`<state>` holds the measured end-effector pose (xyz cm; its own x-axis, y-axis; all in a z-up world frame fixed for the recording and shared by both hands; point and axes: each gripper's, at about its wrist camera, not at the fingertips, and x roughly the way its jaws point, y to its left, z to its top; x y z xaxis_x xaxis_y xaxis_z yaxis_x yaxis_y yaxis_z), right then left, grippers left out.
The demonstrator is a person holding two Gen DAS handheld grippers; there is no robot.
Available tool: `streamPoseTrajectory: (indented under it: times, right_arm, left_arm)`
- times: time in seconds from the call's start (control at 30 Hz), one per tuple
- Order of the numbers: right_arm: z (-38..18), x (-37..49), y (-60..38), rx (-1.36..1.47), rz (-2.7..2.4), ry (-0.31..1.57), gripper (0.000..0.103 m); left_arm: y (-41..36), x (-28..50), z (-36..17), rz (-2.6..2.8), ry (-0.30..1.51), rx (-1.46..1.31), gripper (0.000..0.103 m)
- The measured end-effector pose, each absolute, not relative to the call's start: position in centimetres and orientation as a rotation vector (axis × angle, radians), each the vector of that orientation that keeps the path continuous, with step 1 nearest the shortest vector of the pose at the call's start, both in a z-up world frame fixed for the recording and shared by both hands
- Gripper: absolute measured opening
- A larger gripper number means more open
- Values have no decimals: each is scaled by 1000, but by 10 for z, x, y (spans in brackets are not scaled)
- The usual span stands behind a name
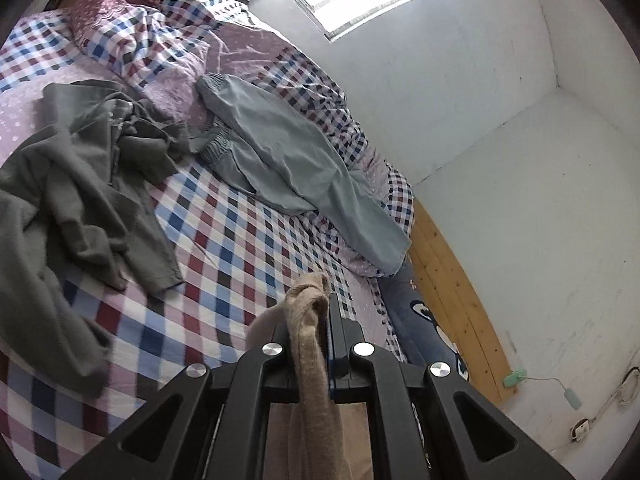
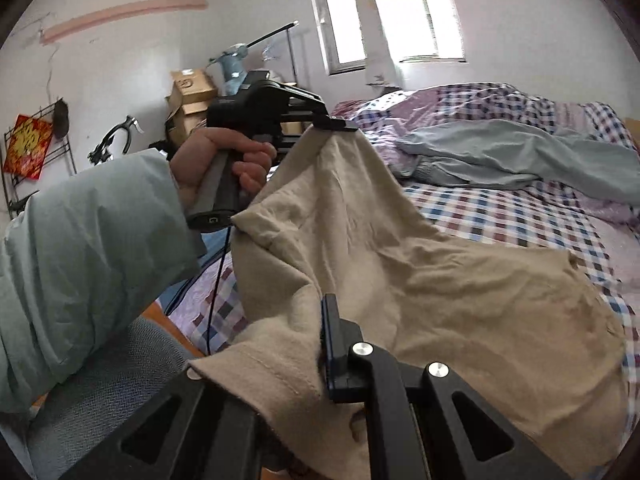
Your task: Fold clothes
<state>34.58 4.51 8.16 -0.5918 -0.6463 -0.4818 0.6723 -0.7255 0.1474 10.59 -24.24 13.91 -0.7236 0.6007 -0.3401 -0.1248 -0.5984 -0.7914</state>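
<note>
A beige garment (image 2: 420, 280) hangs stretched between both grippers above the checked bed. My left gripper (image 1: 316, 300) is shut on a bunched corner of the beige garment (image 1: 308, 320); in the right wrist view the left gripper (image 2: 334, 125) shows with a hand (image 2: 224, 156) on its handle, pinching the cloth's top corner. My right gripper (image 2: 320, 344) is shut on the near hem of the same cloth, which covers its left finger. A dark grey garment (image 1: 72, 200) lies crumpled on the bed at left. Light blue-grey trousers (image 1: 288, 164) lie across the quilt.
The bed's checked sheet (image 1: 224, 256) spreads below, with a rumpled quilt (image 1: 168, 40) and pillows toward the headboard. A wooden bed frame (image 1: 452, 288) meets the white wall. Cardboard boxes (image 2: 192, 100), a rack (image 2: 32, 152) and a grey chair seat (image 2: 112, 376) stand beside the bed.
</note>
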Motion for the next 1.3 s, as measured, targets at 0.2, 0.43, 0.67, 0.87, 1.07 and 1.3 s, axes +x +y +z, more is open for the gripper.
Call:
streamPoseTrajectory:
  times: [0.2, 0.43, 0.67, 0.87, 1.07, 1.3]
  right_arm:
    - [92, 350, 76, 640, -2339, 13, 4]
    - [96, 347, 125, 637, -2399, -92, 2]
    - [91, 338, 179, 663, -2488, -228, 1]
    - [83, 333, 220, 696, -2561, -322, 1]
    - [68, 319, 254, 749, -2596, -441, 1]
    - [53, 310, 292, 801, -2688, -571, 1]
  left_arm:
    - [-201, 90, 152, 2313, -1079, -885, 5]
    - [-140, 65, 160, 2282, -1065, -946, 5]
    - [-64, 37, 165, 2269, -982, -1010, 5]
    - [-8, 20, 165, 2268, -913, -1066, 5]
    - [37, -5, 143, 2272, -874, -1162, 5]
    - [107, -39, 128, 2259, -770, -1219, 4]
